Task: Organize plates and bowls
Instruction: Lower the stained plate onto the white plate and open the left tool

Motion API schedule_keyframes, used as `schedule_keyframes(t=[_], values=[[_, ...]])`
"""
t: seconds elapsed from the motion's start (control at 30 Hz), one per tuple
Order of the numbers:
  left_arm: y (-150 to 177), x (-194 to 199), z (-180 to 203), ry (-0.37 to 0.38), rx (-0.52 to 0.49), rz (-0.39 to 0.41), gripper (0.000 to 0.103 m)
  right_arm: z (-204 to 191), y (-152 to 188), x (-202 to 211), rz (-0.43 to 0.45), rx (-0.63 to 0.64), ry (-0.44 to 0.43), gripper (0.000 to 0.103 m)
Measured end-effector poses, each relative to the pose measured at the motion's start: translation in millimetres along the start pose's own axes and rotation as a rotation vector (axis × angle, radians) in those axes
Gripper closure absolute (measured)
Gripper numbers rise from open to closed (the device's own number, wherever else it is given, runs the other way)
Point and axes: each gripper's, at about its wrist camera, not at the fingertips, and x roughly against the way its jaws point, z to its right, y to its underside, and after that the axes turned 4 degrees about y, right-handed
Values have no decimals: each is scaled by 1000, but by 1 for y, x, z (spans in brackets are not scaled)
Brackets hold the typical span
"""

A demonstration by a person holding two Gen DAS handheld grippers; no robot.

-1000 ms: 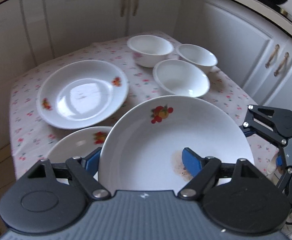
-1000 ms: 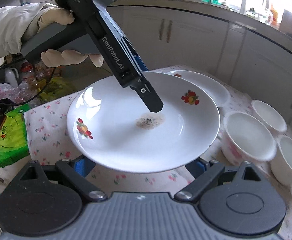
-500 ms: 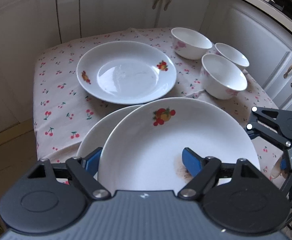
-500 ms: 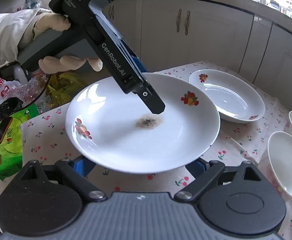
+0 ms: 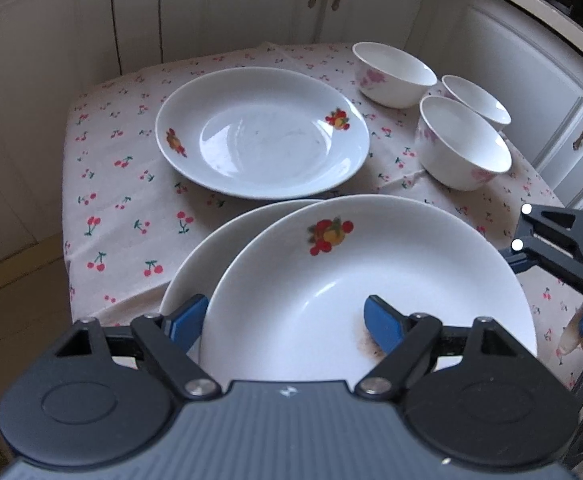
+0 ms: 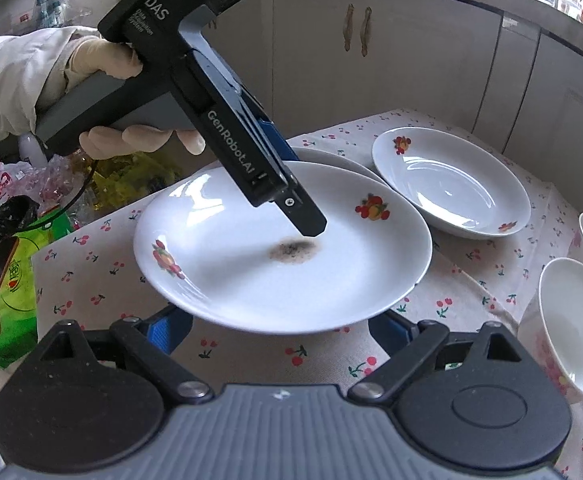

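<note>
A white plate (image 5: 351, 280) with fruit prints and a brown stain (image 6: 291, 250) hangs over the cherry-print tablecloth. My left gripper (image 5: 287, 312) is shut on its rim, one blue pad on top by the stain and the other under the edge. In the right wrist view that gripper (image 6: 309, 226) reaches down onto the held plate (image 6: 251, 280). A second plate (image 5: 195, 264) lies partly beneath it. My right gripper (image 6: 277, 324) is open, its fingertips hidden below the plate's near rim. A third plate (image 5: 259, 136) sits further back.
Three white bowls (image 5: 391, 74) (image 5: 475, 96) (image 5: 463, 140) stand close together on the table's far right. White cabinets (image 5: 331, 0) surround the small table (image 5: 103, 184). Bags and packets (image 6: 19, 272) crowd the floor beyond the table edge by the gloved hand (image 6: 103, 60).
Both grippers and the held plate have shifted across the table and slightly down. The plate now hangs further over the second plate, and the far plate and bowls look nearer.
</note>
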Motion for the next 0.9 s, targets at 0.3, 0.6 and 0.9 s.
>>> schedule_keyframes(t=[0.3, 0.6, 0.9], values=[[0, 5, 0, -29, -5, 1, 19, -2, 2, 5, 16, -5, 22, 3], [1, 15, 2, -88, -23, 22, 16, -2, 5, 1, 8, -31, 39, 1], [5, 25, 4, -74, -29, 64, 10, -7, 8, 7, -2, -36, 53, 1]])
